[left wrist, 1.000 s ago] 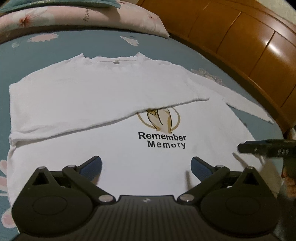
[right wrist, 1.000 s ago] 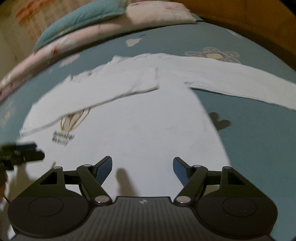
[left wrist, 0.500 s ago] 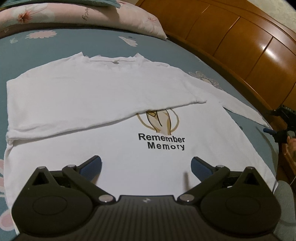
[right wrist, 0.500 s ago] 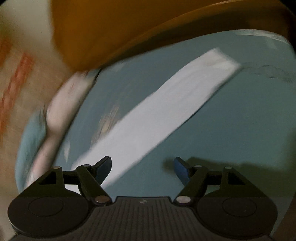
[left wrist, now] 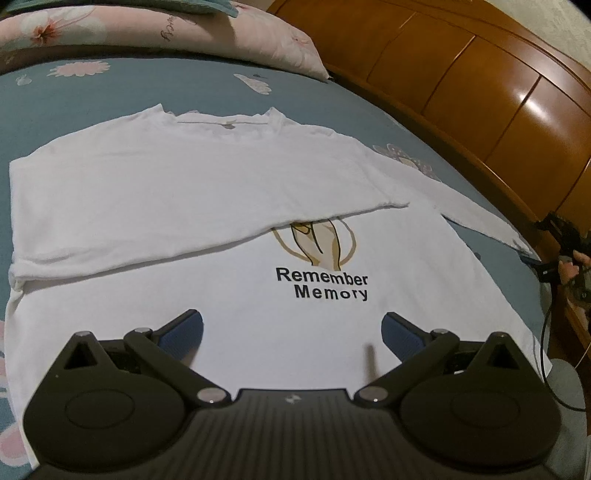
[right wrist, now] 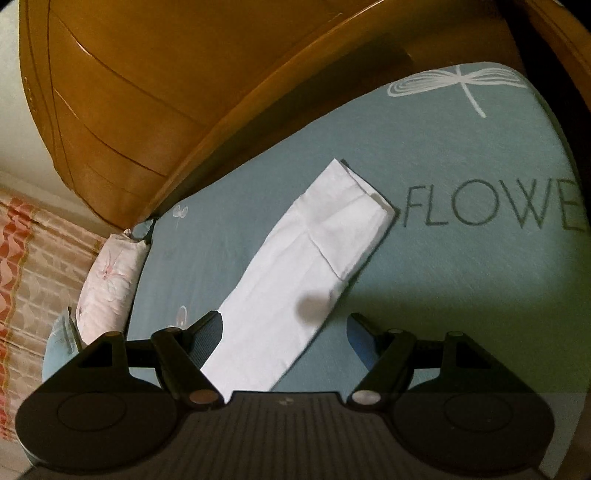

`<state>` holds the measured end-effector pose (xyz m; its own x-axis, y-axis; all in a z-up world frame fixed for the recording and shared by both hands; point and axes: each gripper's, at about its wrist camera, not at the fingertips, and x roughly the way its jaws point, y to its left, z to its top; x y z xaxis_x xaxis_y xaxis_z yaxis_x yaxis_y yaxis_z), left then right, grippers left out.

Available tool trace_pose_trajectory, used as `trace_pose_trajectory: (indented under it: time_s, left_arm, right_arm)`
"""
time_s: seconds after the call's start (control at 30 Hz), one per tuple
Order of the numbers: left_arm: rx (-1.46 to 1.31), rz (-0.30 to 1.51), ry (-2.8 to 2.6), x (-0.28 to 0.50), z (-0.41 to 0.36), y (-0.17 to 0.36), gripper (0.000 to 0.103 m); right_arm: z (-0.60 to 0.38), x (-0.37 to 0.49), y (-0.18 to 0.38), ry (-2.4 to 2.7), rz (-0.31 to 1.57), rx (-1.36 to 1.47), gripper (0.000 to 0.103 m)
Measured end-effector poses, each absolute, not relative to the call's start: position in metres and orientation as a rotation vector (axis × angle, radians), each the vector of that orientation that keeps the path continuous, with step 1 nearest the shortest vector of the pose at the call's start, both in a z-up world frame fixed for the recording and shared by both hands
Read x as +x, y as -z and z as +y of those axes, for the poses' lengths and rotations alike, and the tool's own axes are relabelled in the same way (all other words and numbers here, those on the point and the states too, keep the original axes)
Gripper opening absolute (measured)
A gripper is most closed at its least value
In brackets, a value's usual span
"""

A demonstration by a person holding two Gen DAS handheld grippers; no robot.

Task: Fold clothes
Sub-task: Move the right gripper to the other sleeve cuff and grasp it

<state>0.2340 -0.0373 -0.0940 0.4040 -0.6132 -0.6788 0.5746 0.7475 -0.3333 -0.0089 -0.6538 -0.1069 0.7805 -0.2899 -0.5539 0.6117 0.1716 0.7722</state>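
Note:
A white long-sleeved shirt (left wrist: 229,206) printed "Remember Memory" lies flat on the teal bed sheet (left wrist: 147,88). One sleeve is folded across its chest; the other sleeve (left wrist: 476,218) stretches out to the right. My left gripper (left wrist: 291,328) hovers open over the shirt's hem, nothing between its fingers. In the right wrist view, my right gripper (right wrist: 286,330) is open above that outstretched sleeve (right wrist: 306,266), whose cuff (right wrist: 354,206) points away from me. The right gripper (left wrist: 554,251), held by a hand, also shows at the left wrist view's right edge.
A wooden headboard (left wrist: 480,92) runs along the bed's right side and fills the top of the right wrist view as wooden headboard (right wrist: 147,92). Floral pillows (left wrist: 166,33) lie at the far end. The sheet (right wrist: 480,166) carries the word "FLOWER" beside the cuff.
My right gripper swept from over the shirt's body out to the right and rolled, so it now faces the outstretched sleeve. My left gripper stayed put, and the shirt has not shifted.

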Motion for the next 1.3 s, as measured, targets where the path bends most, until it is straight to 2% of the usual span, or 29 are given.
trace_pose_trajectory:
  time_s: [0.57, 0.8, 0.9, 0.97, 1.0, 1.03, 1.3]
  left_arm:
    - [-0.048, 0.873, 0.757, 0.235, -0.037, 0.095, 0.102]
    - [-0.057, 0.869, 0.76, 0.235, -0.036, 0.095, 0.102]
    - [-0.046, 0.864, 0.761, 0.235, -0.036, 0.095, 0.102]
    - [-0.044, 0.864, 0.761, 0.234, -0.037, 0.095, 0.102]
    - [-0.043, 0.864, 0.761, 0.234, -0.037, 0.095, 0.102]
    - [-0.042, 0.864, 0.76, 0.234, -0.037, 0.095, 0.102]
    - [-0.009, 0.857, 0.762, 0.232, -0.04, 0.094, 0.102]
  right_arm:
    - [-0.676, -0.007, 0.12, 0.67, 0.114, 1.203, 0.079]
    - [-0.667, 0.012, 0.11, 0.703, 0.219, 1.02, 0.076]
    - [-0.664, 0.028, 0.101, 0.762, 0.307, 0.923, 0.062]
    - [-0.663, 0.038, 0.095, 0.809, 0.392, 0.853, 0.04]
    - [-0.662, 0.043, 0.093, 0.83, 0.433, 0.818, 0.033]
    - [-0.661, 0.047, 0.09, 0.853, 0.473, 0.779, 0.018]
    - [-0.642, 0.069, 0.072, 0.843, 0.572, 0.645, 0.016]
